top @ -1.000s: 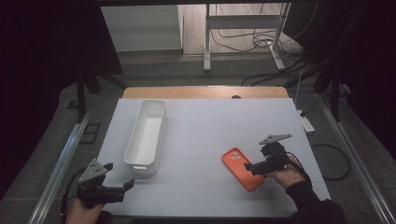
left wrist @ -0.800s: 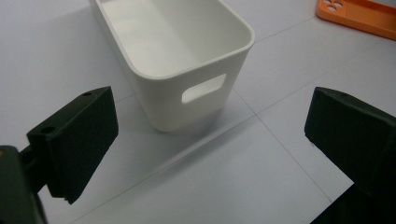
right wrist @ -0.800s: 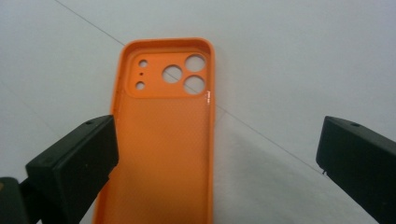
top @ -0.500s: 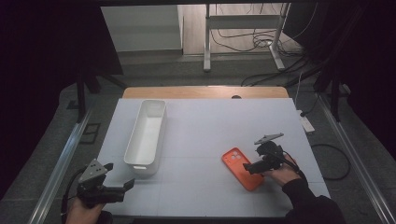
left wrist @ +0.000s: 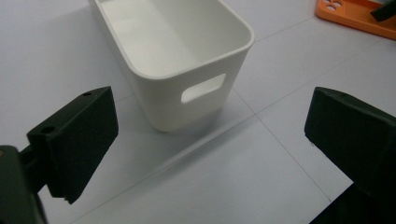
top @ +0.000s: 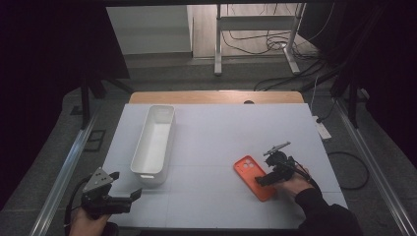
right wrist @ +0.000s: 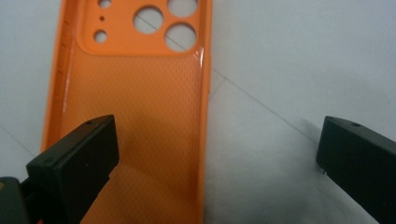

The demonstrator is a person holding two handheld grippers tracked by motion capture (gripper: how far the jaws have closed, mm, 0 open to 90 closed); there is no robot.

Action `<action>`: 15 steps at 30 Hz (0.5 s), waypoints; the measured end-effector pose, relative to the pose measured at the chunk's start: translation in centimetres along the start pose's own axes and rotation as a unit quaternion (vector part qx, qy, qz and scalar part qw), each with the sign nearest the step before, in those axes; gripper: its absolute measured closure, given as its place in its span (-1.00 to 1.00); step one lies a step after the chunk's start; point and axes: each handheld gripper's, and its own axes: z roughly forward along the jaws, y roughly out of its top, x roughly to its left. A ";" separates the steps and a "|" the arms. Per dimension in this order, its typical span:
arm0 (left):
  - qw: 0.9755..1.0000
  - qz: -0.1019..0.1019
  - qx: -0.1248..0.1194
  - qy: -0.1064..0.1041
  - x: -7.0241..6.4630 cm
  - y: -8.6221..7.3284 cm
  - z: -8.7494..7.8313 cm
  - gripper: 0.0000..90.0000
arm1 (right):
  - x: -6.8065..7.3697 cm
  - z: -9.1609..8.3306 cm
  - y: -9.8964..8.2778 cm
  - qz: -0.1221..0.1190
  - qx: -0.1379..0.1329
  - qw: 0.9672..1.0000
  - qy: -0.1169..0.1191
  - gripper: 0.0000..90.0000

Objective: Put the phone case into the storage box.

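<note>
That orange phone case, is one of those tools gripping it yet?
No. The right hand-held gripper is open over the orange phone case, one jaw above it, one beside its edge.

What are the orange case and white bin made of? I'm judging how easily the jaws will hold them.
Orange phone case: probably soft silicone or rubbery plastic, with a matte dimpled inside and glossy rim. White bin: apparently rigid moulded plastic, smooth and satin, with a cut-out handle.
</note>
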 end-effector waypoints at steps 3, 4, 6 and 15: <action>1.000 0.000 0.000 0.000 0.0 0.0 0.0 -0.93 | 0.0 0.0 0.0 -0.002 0.002 1.000 0.001 -1.00; 1.000 0.000 0.000 0.000 0.0 0.0 0.0 -0.92 | 0.0 0.0 0.0 -0.002 0.002 1.000 0.001 -1.00; 1.000 0.000 0.000 0.000 0.0 0.0 0.0 -0.92 | 0.1 -0.1 0.0 -0.005 0.005 1.000 0.000 -0.99; 1.000 0.002 0.001 0.000 0.0 0.0 0.0 -0.92 | -0.2 -1.3 0.1 -0.013 -0.004 1.000 0.020 0.08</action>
